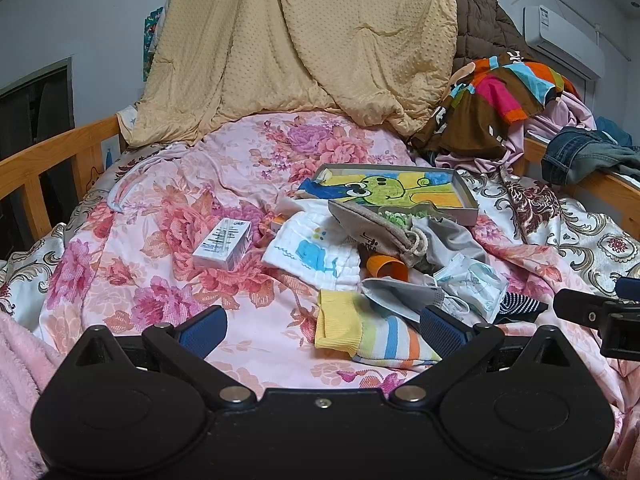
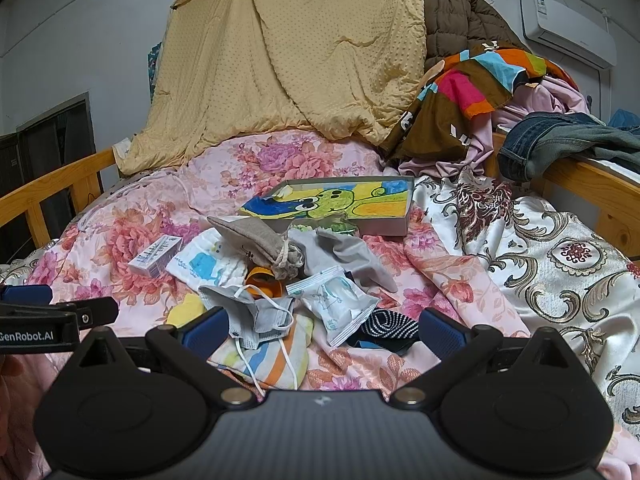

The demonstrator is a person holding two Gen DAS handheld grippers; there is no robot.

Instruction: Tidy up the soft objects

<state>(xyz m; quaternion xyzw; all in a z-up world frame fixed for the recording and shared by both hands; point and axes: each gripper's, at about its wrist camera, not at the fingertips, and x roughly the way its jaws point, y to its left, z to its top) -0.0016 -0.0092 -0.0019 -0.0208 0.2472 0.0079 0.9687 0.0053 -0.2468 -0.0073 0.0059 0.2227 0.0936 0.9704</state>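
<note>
**On a cluttered bed, two grippers close in on a pile of soft things**

A bed spread with a pink flowered quilt (image 1: pixel 168 264) and fenced by a wooden rail (image 1: pixel 48 156) holds a small heap of odds and ends — the striped sock (image 1: pixel 372 334) lies at its near edge, directly ahead of the left gripper (image 1: pixel 322 326) and inside its reach, nearer the right-hand finger. The sock's long axis runs roughly crosswise to the fingers, yellow cuff to the left. Both tools are spread wide and hold nothing. The right gripper (image 2: pixel 322 326) faces the same heap from farther right, with a grey face mask (image 2: pixel 256 312) draped over the sock and a wrapped mask (image 2: pixel 336 300) and a dark striped sock (image 2: pixel 390 326) between its fingers. By this view the left hand seems the nearer for the striped sock, though the mask's loops may drag along. Beyond lie a whale-print cloth (image 1: pixel 312 254), a grey drawstring pouch (image 1: pixel 376 228), an orange cup (image 1: pixel 386 268), a small white carton (image 1: pixel 224 244) and a shallow box with a frog drawing (image 1: pixel 400 190).
</note>
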